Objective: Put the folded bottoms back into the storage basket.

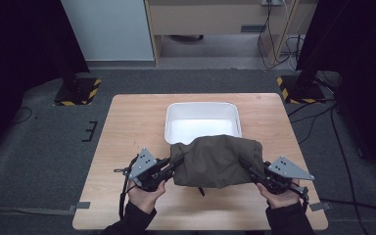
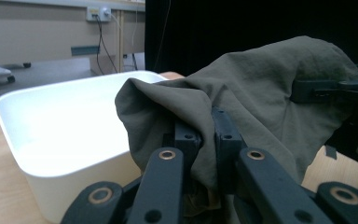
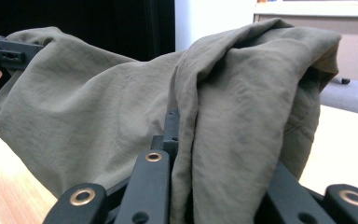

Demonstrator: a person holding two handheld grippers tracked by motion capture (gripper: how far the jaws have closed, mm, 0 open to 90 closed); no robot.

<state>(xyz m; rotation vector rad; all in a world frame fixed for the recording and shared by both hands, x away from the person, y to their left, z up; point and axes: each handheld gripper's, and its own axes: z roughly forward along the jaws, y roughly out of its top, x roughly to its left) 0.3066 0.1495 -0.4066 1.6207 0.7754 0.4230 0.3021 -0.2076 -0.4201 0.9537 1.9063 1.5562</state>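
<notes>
An olive-green cloth (image 1: pixel 218 160) hangs bunched between my two grippers, just in front of a white tub (image 1: pixel 201 121). My left gripper (image 1: pixel 176 161) is shut on the cloth's left end; in the left gripper view the fabric (image 2: pixel 261 93) is pinched between the black jaws of that gripper (image 2: pixel 207 135). My right gripper (image 1: pixel 245 164) is shut on the right end, where the cloth (image 3: pixel 98 116) drapes over the jaws of the gripper (image 3: pixel 186 130) and hides the right one. The cloth's far edge overlaps the tub's near rim (image 2: pixel 74 168).
The wooden table (image 1: pixel 127 127) has bare room left and right of the tub. Black stands with yellow-striped bases (image 1: pixel 78 93) stand on the floor beyond the table's far corners. Cables (image 1: pixel 323 122) run along the floor at the right.
</notes>
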